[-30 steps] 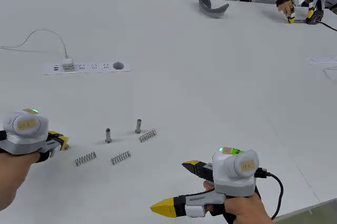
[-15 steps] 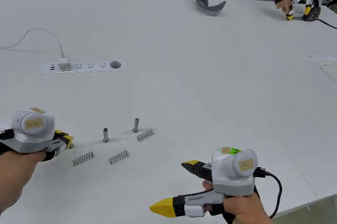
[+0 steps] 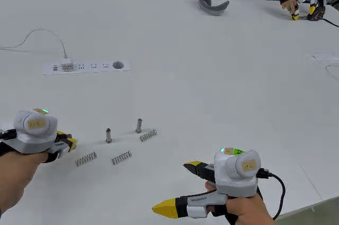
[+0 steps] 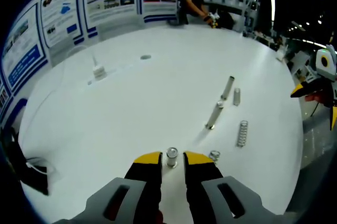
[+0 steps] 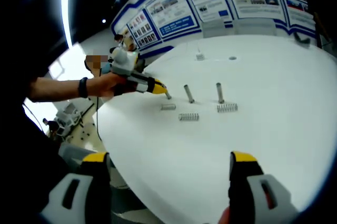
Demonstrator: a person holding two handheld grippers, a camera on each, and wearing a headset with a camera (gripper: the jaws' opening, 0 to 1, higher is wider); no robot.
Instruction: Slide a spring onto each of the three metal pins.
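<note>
the step in hand looks like getting a spring onto the first pin [image 4: 171, 156], which stands on the table [image 3: 212, 77] between the yellow tips of the left gripper [image 3: 69, 142]. to do it well, i'd hold that pin upright and low down, so its top is free. then i'd pick a spring up near its middle, turn it end-on, line its bore up with the pin's top and slide it straight down. pinched too hard or too close to its leading end, a spring would likely buckle or catch on the rim.

the left gripper's jaws are drawn in close on either side of the first pin, with thin slivers of table showing between. i cannot tell whether they actually pinch it. the right gripper [image 3: 176, 189] has its jaws spread wide and holds nothing.

take the middle pin [image 3: 108, 135] as the marker. the first pin and the left gripper are to its left. the nearest spring [image 3: 86, 159] lies in front of it and to the left, just beside the left gripper's tips. the second spring [image 3: 121, 157] lies in front of it and to the right. the third pin [image 3: 139, 125] stands to its right and a little further back, with the third spring [image 3: 149, 135] just beside that pin's base. the right gripper is well apart from the middle pin, to the right and towards the person, so no spring sits between either pair of fingers.
</note>
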